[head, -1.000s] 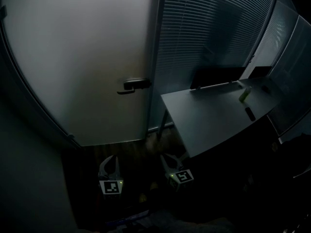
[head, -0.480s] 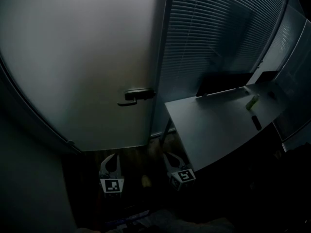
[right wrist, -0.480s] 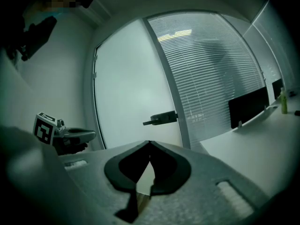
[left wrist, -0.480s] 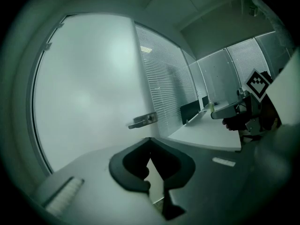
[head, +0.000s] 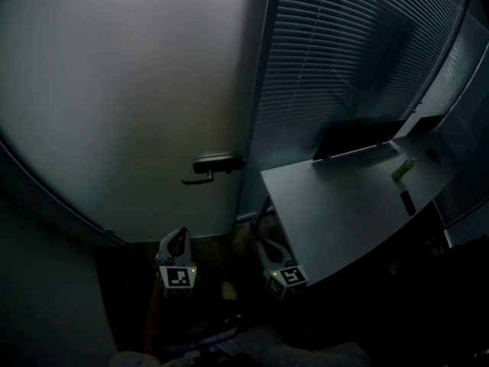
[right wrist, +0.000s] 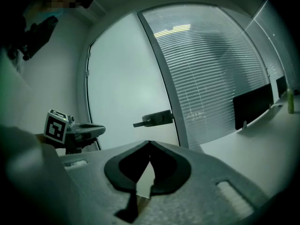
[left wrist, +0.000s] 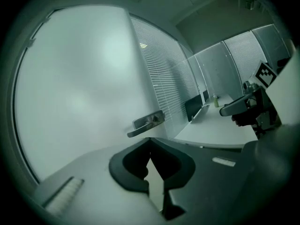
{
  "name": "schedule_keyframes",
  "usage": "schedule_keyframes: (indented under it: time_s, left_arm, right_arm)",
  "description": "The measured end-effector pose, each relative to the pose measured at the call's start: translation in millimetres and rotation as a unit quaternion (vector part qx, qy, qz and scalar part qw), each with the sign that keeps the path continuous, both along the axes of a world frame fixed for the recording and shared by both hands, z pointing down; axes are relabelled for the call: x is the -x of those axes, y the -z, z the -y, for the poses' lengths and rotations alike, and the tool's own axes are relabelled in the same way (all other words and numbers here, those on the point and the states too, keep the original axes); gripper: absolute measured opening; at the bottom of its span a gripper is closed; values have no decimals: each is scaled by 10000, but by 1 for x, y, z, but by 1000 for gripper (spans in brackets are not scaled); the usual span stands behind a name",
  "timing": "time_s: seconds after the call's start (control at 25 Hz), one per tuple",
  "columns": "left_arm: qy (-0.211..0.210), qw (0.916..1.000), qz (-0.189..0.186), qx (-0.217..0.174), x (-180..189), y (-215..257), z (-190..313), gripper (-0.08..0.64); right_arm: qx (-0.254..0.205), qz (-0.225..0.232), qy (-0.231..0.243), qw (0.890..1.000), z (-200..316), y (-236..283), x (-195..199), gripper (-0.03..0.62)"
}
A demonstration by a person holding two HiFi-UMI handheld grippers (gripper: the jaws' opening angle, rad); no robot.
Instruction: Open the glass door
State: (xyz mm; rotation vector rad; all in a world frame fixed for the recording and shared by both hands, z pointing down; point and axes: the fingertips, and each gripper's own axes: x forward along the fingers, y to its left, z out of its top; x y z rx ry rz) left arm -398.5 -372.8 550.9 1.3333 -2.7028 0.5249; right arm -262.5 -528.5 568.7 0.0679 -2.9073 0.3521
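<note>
Looking down from the head view, the frosted glass door (head: 137,90) fills the upper left of the dim room and stands closed. Its dark lever handle (head: 214,163) sits at the door's right edge, next to a partition of slatted blinds (head: 344,60). A grey worktop (head: 344,197) runs along the blinds on the right. A dark monitor (head: 355,138) stands at its far edge and a small pale green item (head: 403,169) lies near its far right corner. Down low over the dark floor (head: 221,239), the left claw (head: 177,237) and the right claw (head: 264,245) hang side by side. Both point toward the door, well below the handle and apart from it.

From the left gripper view, that claw is pressed together, tips meeting with nothing between them. The handle shows just above the tips but clear of them, against the pale door. The right claw and its marker cube show at the right edge, over the worktop's near side.

From the right gripper view, this claw is also pressed together and empty. The handle shows above its tips, not touched. The left claw floats at the left, in front of the door's frame, and the monitor stands on the worktop at the right.
</note>
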Motion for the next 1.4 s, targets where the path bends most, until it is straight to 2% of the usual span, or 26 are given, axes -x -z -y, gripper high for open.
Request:
schedule_keyframes:
  time_s: [0.2,0.32,0.52,0.68,0.84,1.12,1.4]
  left_arm:
    - [-115,9993,204,301,36,0,26,5]
    - [-243,9976,270,590,56,-16,41,15]
    - [-551,9904,735,1036,77,-12,68,45]
    - [-869,9800,956,1515,86,-19,85,95]
    - [-1163,9697,1020,1893,96,-30,99,147]
    - [-1407,9504,1257,2473,115,-41,113,190]
    - [-1710,9261,1296,3104,129,-55,117,218]
  right_arm:
    - [51,-38,-58,10000,14,0,10,3]
    - [54,-46,-119,9999,23,-4,15,2]
    - [48,-32,-286,9996,45,-16,15,2]
    - [119,-13,-419,9991,60,-19,17,3]
    - [150,-21,-470,9988,71,-21,20,2]
    - [200,3,-496,9986,91,-27,31,2]
    - [309,-1,-424,9986,102,-33,46,2]
